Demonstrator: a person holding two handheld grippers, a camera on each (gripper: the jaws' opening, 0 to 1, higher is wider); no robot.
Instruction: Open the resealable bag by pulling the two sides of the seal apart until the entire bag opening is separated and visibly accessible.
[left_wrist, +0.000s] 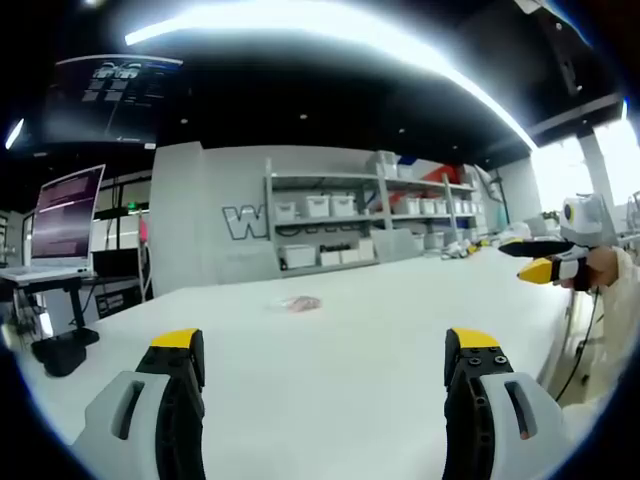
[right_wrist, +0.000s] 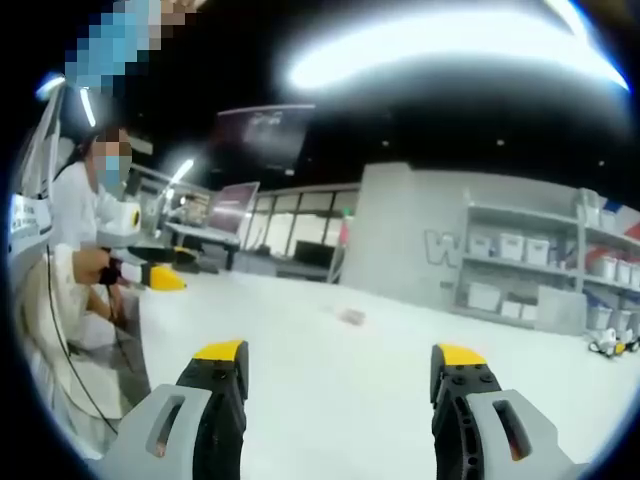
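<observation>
In the left gripper view the left gripper (left_wrist: 325, 350) stands with its jaws spread wide and nothing between them. The resealable bag (left_wrist: 299, 303) lies flat on the white table (left_wrist: 360, 400), ahead of the jaws and a little toward the left one, well apart from both tips. Off to the right a gripper (left_wrist: 540, 262) held by another person pokes in over the table edge; whether it is open or closed I cannot tell

In the right gripper view the right gripper (right_wrist: 340, 375) is likewise parted and empty. The bag (right_wrist: 351, 316) shows as a small pale patch ahead, about midway between the jaws, well apart from them. A person in a white coat (right_wrist: 70, 240) sits to the left

The step in hand looks like the approach. To do it well, bring both tools in low over the table and take one side of the seal in each, gripping only the lip above the seal track, near its middle, so the pull parts the seal and does not just drag the bag
</observation>
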